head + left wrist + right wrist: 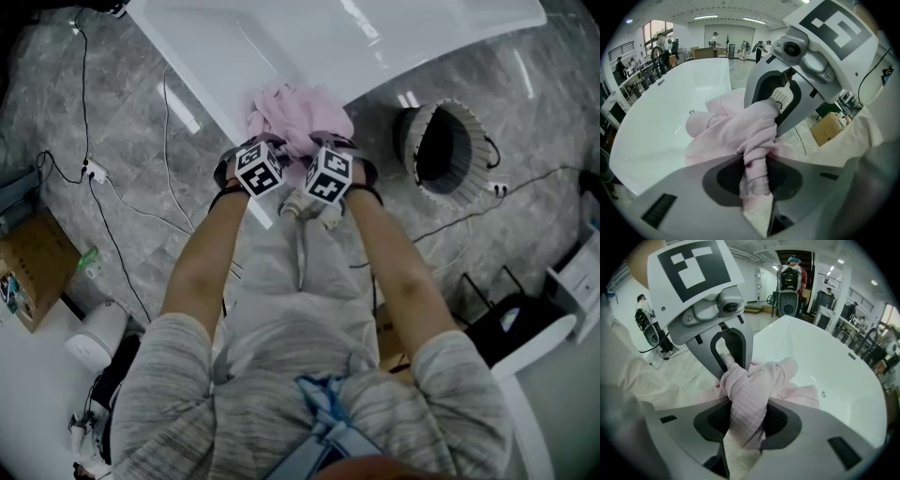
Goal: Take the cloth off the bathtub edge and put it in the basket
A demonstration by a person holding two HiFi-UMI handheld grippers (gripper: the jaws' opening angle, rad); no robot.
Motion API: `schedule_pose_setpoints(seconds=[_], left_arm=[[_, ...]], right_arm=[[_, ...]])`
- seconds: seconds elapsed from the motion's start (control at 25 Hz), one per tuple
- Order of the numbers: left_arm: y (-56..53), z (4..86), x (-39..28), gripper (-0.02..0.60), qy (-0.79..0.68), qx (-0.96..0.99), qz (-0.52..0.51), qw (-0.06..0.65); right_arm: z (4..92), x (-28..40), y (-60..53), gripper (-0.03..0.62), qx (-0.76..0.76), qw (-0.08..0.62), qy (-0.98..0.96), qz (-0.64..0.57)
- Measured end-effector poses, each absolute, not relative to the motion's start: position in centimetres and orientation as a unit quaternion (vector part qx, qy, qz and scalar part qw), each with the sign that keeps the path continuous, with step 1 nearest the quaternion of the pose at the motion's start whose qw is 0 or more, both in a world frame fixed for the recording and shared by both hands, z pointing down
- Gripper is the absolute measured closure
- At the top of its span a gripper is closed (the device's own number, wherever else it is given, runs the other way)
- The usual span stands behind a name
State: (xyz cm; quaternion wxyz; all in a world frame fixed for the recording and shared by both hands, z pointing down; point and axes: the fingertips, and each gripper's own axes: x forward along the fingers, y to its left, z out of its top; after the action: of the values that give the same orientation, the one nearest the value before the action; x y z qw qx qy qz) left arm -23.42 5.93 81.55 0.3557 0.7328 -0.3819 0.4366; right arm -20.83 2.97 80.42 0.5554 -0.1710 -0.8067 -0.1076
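Left gripper and right gripper, side by side, each pinch the pink cloth bunched on the bathtub edge just ahead. The basket stands to the right gripper's right, and cables trail to the left gripper's left.

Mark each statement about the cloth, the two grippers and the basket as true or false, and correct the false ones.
1. The left gripper is shut on the pink cloth. True.
2. The basket stands on the floor, apart from the cloth. True.
3. The cloth lies inside the basket. False: it sits on the bathtub edge.
4. The right gripper is open and empty. False: it too is shut on the cloth.
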Motion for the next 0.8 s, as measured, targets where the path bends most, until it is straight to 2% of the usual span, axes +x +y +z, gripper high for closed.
schedule_pose_setpoints(seconds=[0.8], left_arm=[[6.6, 70.8, -16.4, 0.482, -0.365, 0.778, 0.411, 0.303]], right_arm=[[70.0, -13.4, 4.5, 0.427, -0.078, 0.529, -0.845, -0.032]])
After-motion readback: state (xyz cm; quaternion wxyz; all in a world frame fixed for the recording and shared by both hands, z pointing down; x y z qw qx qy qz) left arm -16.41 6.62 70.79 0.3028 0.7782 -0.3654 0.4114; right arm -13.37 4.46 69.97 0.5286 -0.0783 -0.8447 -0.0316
